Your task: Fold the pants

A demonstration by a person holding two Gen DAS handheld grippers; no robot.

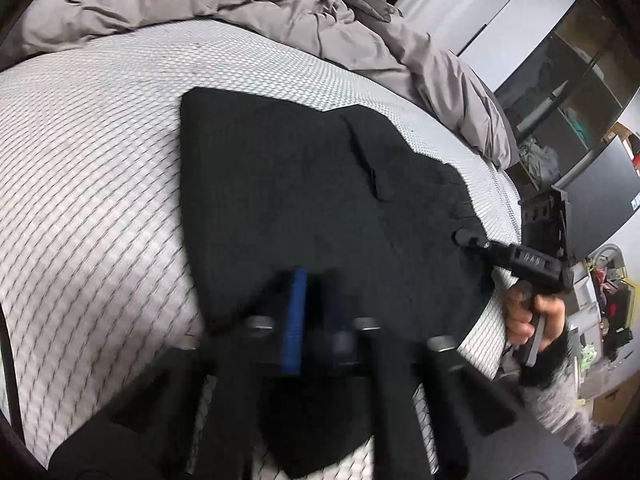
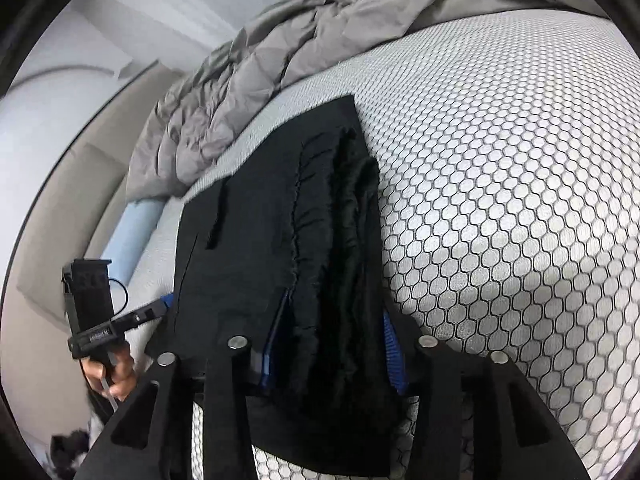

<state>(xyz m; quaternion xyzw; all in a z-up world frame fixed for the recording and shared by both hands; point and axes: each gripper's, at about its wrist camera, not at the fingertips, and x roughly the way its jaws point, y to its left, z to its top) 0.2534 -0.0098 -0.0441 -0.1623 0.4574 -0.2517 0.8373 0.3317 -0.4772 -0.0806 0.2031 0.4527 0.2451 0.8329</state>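
Note:
The black pants [image 1: 304, 200] lie folded on the white honeycomb-pattern mattress [image 1: 100, 168]. My left gripper [image 1: 316, 300] has its blue pads closed on the near edge of the pants; the image there is blurred. My right gripper [image 1: 464, 238] shows at the pants' right edge, pinching the waistband corner. In the right wrist view the right gripper [image 2: 332, 344] has its blue pads [image 2: 394, 356] on either side of the thick fleece-lined waistband of the pants [image 2: 248, 248], with fabric filling the gap. The left gripper [image 2: 160, 308] grips the pants' left edge.
A rumpled grey duvet [image 1: 240, 4] lies along the far side of the bed and also shows in the right wrist view [image 2: 260, 64]. Dark shelving [image 1: 560, 92] and a monitor [image 1: 600, 192] stand beyond the bed's right edge. A beige headboard or wall panel [image 2: 60, 208] is at left.

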